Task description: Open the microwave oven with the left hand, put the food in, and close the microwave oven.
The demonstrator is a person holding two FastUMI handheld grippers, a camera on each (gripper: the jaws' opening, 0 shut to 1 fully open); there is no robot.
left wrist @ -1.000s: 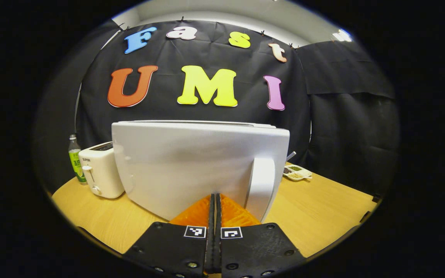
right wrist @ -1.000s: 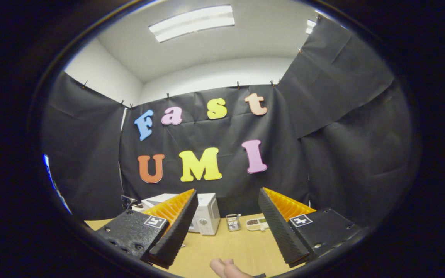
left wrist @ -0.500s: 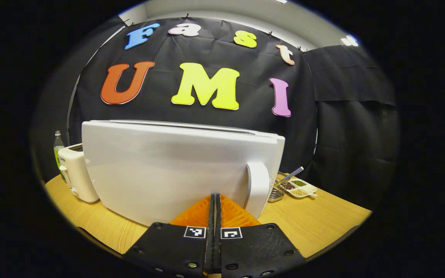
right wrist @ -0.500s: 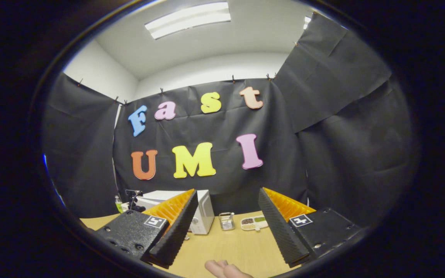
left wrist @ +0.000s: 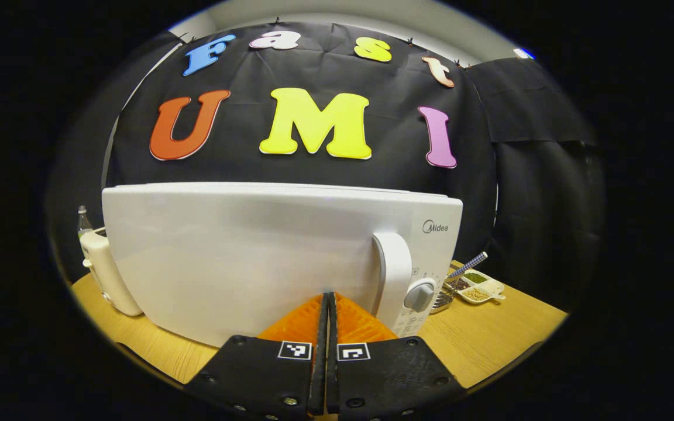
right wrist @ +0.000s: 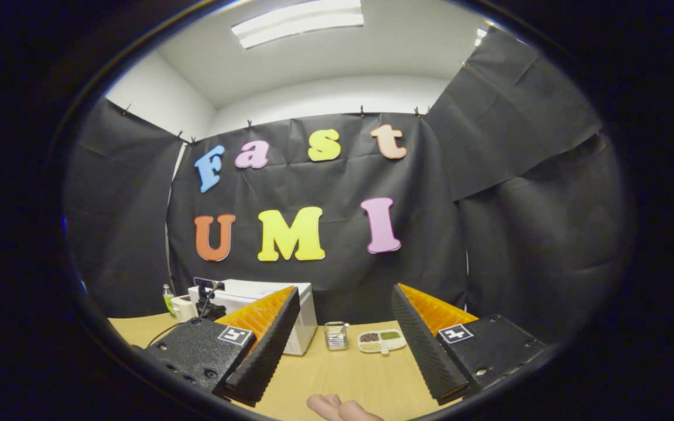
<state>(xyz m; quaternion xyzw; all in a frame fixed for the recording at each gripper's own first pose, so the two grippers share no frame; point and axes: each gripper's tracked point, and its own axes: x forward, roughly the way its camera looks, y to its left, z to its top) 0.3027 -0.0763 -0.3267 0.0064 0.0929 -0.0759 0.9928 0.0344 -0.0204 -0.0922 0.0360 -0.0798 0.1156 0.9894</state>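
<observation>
The white microwave [left wrist: 255, 251] stands broad in front of me in the left gripper view, its door lying flat against the body beside the control panel. The upright door handle [left wrist: 392, 275] and a grey knob [left wrist: 419, 296] are at its right. My left gripper [left wrist: 326, 299] is shut with nothing between its fingers, its tips right at the door, just left of the handle. In the right gripper view the microwave [right wrist: 308, 316] is far off at the left. My right gripper [right wrist: 344, 289] is open and holds nothing, raised over the wooden table [right wrist: 360, 374].
A white toaster [left wrist: 103, 275] and a green-labelled bottle [left wrist: 82, 219] stand left of the microwave. A wire holder [right wrist: 335, 335] and a divided seasoning dish [right wrist: 381, 341] sit to its right. A person's fingertips [right wrist: 337, 406] show at the table's near edge.
The microwave door has swung from an angle to flat against the body, uncovering the control panel. My left gripper followed it forward, still shut. The right gripper drifted slightly.
</observation>
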